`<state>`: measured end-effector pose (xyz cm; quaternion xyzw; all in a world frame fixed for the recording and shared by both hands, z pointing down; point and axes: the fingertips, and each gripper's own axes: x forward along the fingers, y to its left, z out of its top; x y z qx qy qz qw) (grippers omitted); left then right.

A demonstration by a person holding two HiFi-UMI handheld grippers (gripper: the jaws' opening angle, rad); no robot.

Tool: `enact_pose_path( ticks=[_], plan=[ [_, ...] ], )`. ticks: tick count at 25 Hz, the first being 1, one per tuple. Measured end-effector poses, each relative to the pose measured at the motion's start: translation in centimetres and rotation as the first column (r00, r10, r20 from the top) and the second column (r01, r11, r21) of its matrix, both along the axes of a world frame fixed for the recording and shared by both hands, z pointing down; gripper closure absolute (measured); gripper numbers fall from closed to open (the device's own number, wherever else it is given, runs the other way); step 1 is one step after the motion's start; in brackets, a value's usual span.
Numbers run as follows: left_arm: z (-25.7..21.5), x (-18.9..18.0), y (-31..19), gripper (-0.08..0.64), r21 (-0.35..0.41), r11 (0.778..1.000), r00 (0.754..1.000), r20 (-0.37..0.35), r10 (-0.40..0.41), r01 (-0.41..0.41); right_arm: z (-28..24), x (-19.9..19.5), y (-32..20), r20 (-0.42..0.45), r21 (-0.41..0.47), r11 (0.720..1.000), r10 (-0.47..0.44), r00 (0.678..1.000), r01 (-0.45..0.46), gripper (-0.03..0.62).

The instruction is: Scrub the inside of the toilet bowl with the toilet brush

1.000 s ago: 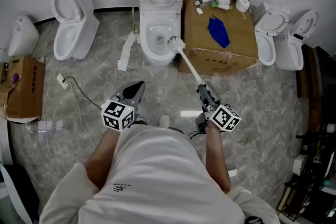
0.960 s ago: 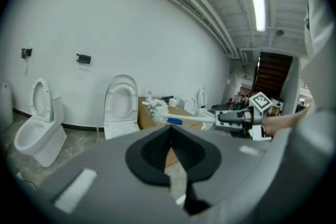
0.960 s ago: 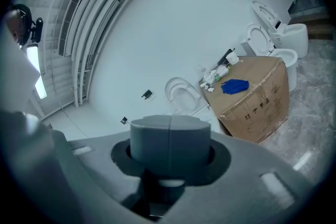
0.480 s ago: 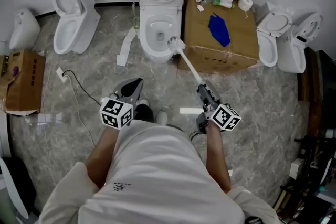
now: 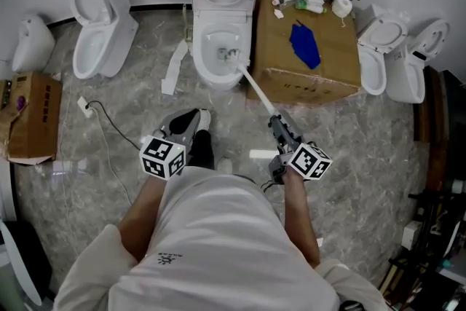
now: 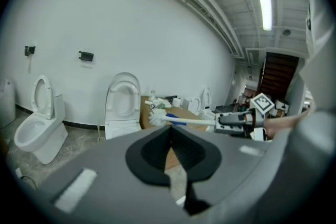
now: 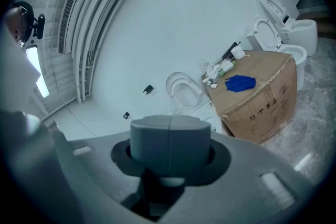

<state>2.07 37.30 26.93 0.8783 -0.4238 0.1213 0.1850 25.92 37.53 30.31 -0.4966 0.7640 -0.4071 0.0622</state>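
A white toilet [image 5: 210, 73] with its lid up stands against the far wall, straight ahead. The toilet brush's bristle head [image 5: 229, 53] is down inside the bowl. Its white handle [image 5: 256, 92] slants back to my right gripper [image 5: 279, 126], which is shut on the handle's near end. My left gripper [image 5: 185, 125] hangs shut and empty over the floor, left of the handle. The left gripper view shows the brush head [image 6: 156, 116] and the same toilet [image 6: 123, 104] beyond the closed left gripper [image 6: 169, 147]. In the right gripper view the right gripper [image 7: 169, 145] hides the handle.
A big cardboard box [image 5: 328, 76] carrying a blue cloth [image 5: 303, 44] and bottles stands right of the toilet. More toilets stand at the left [image 5: 102, 33] and right [image 5: 378, 54]. A cable [image 5: 105, 135] and a small box [image 5: 33, 120] lie left. The person's shoe [image 5: 199, 146] is below the left gripper.
The brush head has moved from the bowl's right rim down into the bowl. The right gripper has pushed slightly forward, and a dark shoe has stepped forward by the left gripper.
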Motion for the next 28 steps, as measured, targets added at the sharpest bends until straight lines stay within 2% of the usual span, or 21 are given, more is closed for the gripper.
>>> enact_pose_path(
  ticks=[7,14,28],
  plan=[
    [0.6,-0.5,-5.2,0.566,-0.009,0.999,0.999,-0.005,0.032,-0.032,1.0,-0.2,-3.7,-0.021,-0.030,0.999,0.026,0.999,-0.026,0.446],
    [0.8,-1.2,-11.9,0.567,-0.023,0.997,0.997,-0.016,0.075,-0.075,0.9,-0.9,-9.8,-0.034,-0.045,0.996,0.074,0.997,-0.075,0.446],
    [0.2,-4.6,-25.6,0.567,-0.029,0.984,0.984,-0.036,0.172,-0.173,-0.1,-5.8,-21.4,-0.064,-0.062,0.990,0.124,0.990,-0.128,0.446]
  ],
)
